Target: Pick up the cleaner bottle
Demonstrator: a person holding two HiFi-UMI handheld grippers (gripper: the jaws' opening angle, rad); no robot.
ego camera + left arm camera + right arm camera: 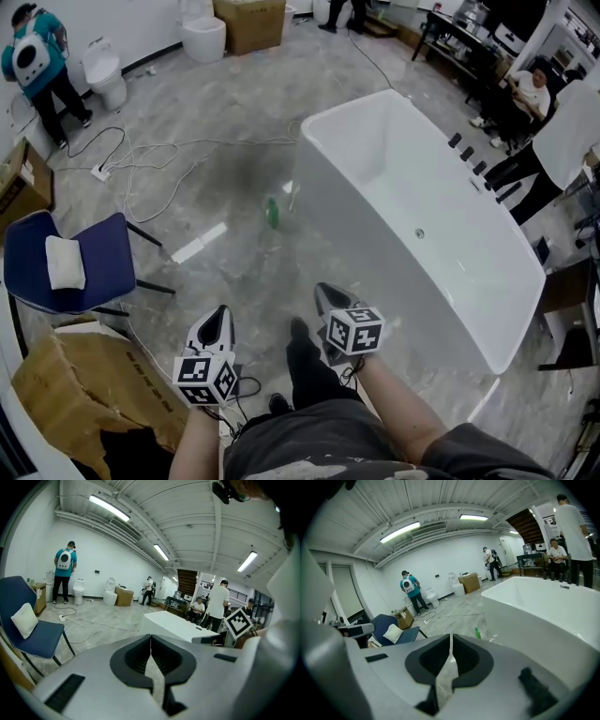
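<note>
**The cleaner bottle** (272, 213) is small and green. It appears to stand upright on the floor just beside the long outer wall of the white bathtub (375, 272), toward the tub's far end, and nothing touches it. The right gripper view shows it at the foot of that same wall.

**Handling (my judgement).** It looks like a small plastic bottle: light, with a fairly stiff wall, but likely to dent under a hard squeeze and to tip if nudged. The floor looks polished, so a sideways knock could send it sliding. It is too small here to tell cap from body. I would take it across the body, below the neck, with one jaw on each side. I would come in from the side away from the tub, where there is room.

**My right tool** (323, 291) has its jaws together with nothing between them. It is held near the tub's near corner, well apart from the bottle.

**My left tool** (221, 312) also has its jaws together and empty, and it is farther out from the tub wall than the right one. Whichever tool I use must open before the bottle can pass between its pads.

**Surroundings.**
- White cables (187, 145) trail over the floor out from the tub's far end.
- A blue chair (103, 258) carrying a white cushion (65, 262) stands well apart from the tub, beyond the left tool.
</note>
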